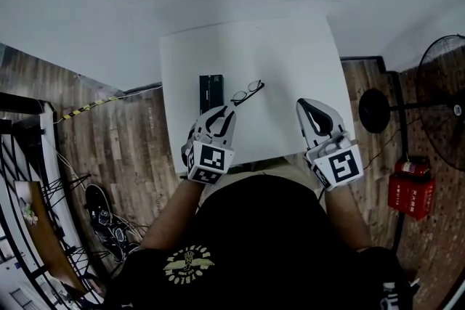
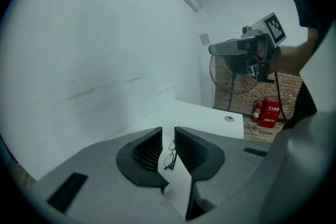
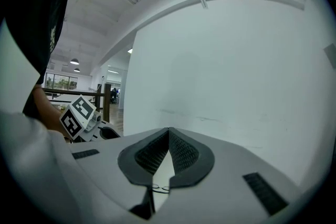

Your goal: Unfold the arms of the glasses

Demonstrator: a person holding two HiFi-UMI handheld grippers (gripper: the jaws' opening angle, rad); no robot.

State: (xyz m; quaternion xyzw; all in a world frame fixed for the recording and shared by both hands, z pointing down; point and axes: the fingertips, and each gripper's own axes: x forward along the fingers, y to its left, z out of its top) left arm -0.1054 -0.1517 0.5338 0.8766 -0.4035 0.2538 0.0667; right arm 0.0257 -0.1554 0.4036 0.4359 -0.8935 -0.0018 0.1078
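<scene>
The left gripper (image 1: 226,111), jaws slightly apart and empty, hovers near the black case (image 1: 211,92) and the glasses (image 1: 248,91) on the table (image 1: 290,54), their 2 arms seemingly not yet unfolded, while the right gripper (image 1: 306,104), jaws pressed together on nothing, holds well apart.

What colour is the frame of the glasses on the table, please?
Black: the glasses have a thin dark frame, clearest in the head view.

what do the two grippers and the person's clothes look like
The left gripper and right gripper are pale grey shells with black ribbed pads inside. Each carries a white cube with black square markers. The person wears a black top with a pale emblem.
</scene>
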